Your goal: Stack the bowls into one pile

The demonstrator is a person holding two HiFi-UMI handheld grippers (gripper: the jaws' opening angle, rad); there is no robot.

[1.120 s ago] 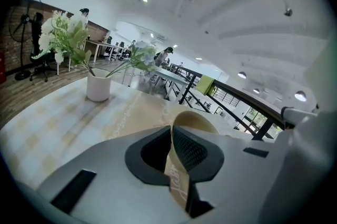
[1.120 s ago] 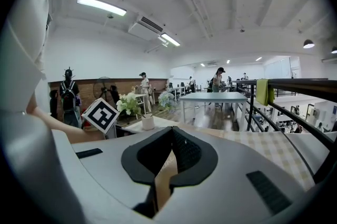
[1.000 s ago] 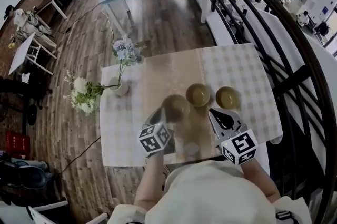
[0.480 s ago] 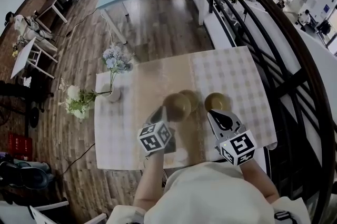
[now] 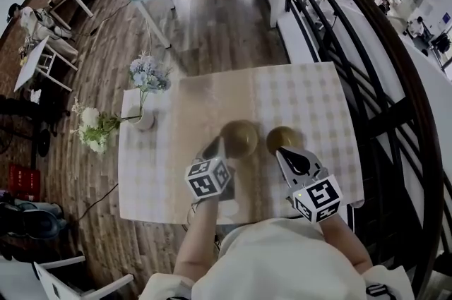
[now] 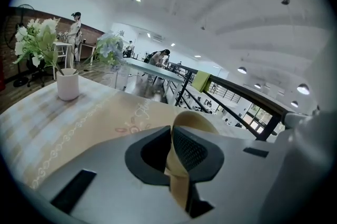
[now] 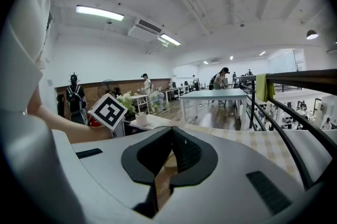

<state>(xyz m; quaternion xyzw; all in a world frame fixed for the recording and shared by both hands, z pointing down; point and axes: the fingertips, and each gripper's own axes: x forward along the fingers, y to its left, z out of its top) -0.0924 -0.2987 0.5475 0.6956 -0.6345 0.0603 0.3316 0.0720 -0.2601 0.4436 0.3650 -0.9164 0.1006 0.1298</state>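
Your left gripper [image 5: 218, 147] clamps a bowl [image 5: 239, 137] rim mid-table [image 5: 318, 101]; right gripper [image 5: 282, 151], jaws together and empty, sits beside the second bowl [image 5: 284, 137], front edge close

Head view steeply down on table [image 5: 311, 90], gripper views low, close, along their jaws, all sharing vase [image 6: 67, 84]

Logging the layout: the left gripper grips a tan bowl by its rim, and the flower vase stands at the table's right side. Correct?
Not quite: the head view shows the flower vase at the left side of the table. The left gripper does grip a tan bowl by its rim.
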